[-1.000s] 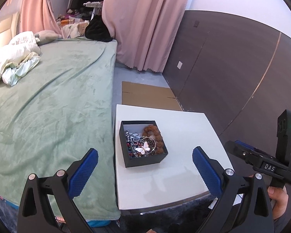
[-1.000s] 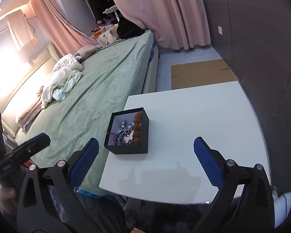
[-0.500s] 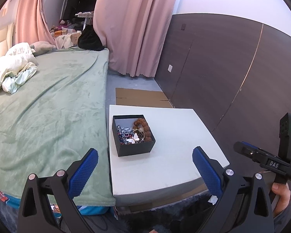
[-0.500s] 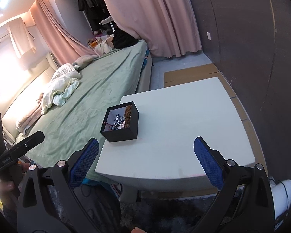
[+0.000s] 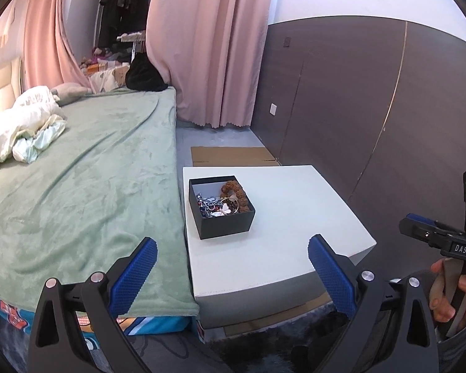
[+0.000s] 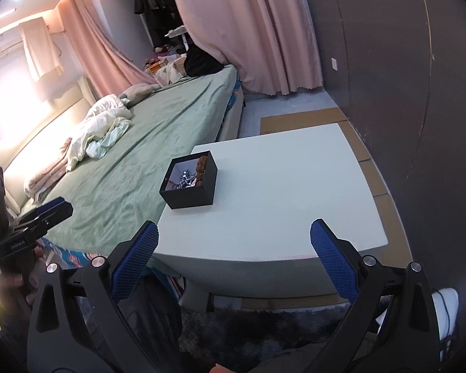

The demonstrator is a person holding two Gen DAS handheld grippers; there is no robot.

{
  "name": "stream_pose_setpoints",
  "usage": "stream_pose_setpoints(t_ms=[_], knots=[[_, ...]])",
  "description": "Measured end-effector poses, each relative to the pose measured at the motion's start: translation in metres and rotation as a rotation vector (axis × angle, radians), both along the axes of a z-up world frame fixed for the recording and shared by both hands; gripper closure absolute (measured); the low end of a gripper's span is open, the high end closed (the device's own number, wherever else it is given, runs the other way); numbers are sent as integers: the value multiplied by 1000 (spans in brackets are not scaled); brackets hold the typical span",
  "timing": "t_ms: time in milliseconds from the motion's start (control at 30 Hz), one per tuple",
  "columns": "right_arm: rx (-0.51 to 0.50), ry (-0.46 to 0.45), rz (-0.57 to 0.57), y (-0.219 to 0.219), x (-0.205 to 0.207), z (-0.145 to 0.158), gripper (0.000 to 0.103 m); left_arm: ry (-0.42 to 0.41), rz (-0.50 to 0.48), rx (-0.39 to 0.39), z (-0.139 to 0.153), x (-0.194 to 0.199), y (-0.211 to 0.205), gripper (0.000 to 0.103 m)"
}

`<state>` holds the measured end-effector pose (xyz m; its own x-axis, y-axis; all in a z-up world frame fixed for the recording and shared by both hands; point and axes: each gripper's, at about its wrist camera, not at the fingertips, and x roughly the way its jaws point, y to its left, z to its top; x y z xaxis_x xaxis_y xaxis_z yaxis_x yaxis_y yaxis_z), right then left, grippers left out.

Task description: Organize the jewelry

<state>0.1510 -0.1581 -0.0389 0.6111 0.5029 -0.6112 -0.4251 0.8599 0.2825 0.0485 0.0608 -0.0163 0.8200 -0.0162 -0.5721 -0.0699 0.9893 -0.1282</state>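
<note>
Both grippers have backed away from the table since a second ago, so the black box (image 5: 221, 206) looks smaller and farther off now.

Left wrist view: left gripper (image 5: 232, 267) hangs in the air with its blue pads spread wide, holding nothing. That box sits on the white table (image 5: 295, 217) near the edge by the bed (image 5: 87, 168), and inside is a tangle of jewelry (image 5: 216, 206) plus a brown bead bracelet (image 5: 234, 191). You also catch a hand (image 5: 450, 292) gripping the other tool's handle.

Right wrist view: right gripper (image 6: 234, 247) is wide open too, empty, short of the table. Only this view shows a white shoe (image 6: 449, 303) on the floor.
</note>
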Motion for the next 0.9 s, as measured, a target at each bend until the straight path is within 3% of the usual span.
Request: stream_pose_setpoints(t_ms=[333, 900], knots=[[11, -5, 8, -3, -4, 0, 5, -75, 2, 43, 16, -19, -6, 8], [16, 1, 2, -6, 0, -2, 5, -91, 3, 42, 24, -20, -6, 8]])
